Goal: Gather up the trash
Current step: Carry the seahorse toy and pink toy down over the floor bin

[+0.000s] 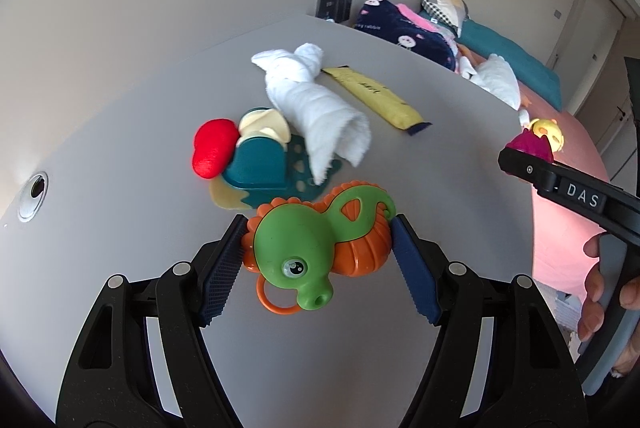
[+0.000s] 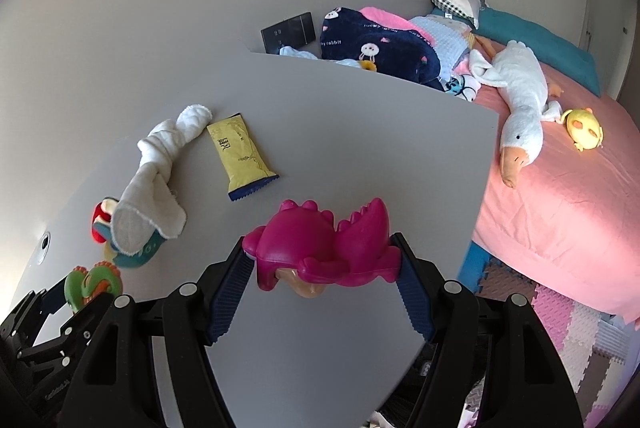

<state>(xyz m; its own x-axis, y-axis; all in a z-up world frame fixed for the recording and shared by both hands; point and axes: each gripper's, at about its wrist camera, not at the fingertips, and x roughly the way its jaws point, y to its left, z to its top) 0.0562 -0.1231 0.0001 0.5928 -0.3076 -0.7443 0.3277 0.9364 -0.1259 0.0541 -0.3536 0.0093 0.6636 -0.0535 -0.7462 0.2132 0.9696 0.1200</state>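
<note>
My left gripper (image 1: 318, 254) is shut on a green and orange seahorse toy (image 1: 316, 248), held above the grey table (image 1: 120, 131). A magenta dinosaur toy (image 2: 322, 248) is clamped between the blue pads of my right gripper (image 2: 322, 260), also lifted off the table. On the table lie a yellow snack wrapper (image 2: 240, 153), a twisted white cloth (image 2: 154, 175) and a teal, cream and red felt toy (image 1: 248, 155) partly under the cloth. In the left wrist view the right gripper's tip with the magenta toy (image 1: 530, 145) shows at the right edge.
A bed with a pink sheet (image 2: 568, 207) stands right of the table, carrying a white goose plush (image 2: 520, 107), a yellow plush (image 2: 584, 127) and a navy blanket (image 2: 380, 47). Foam floor mats (image 2: 560, 328) lie below. A round grommet hole (image 1: 34, 193) sits in the table at left.
</note>
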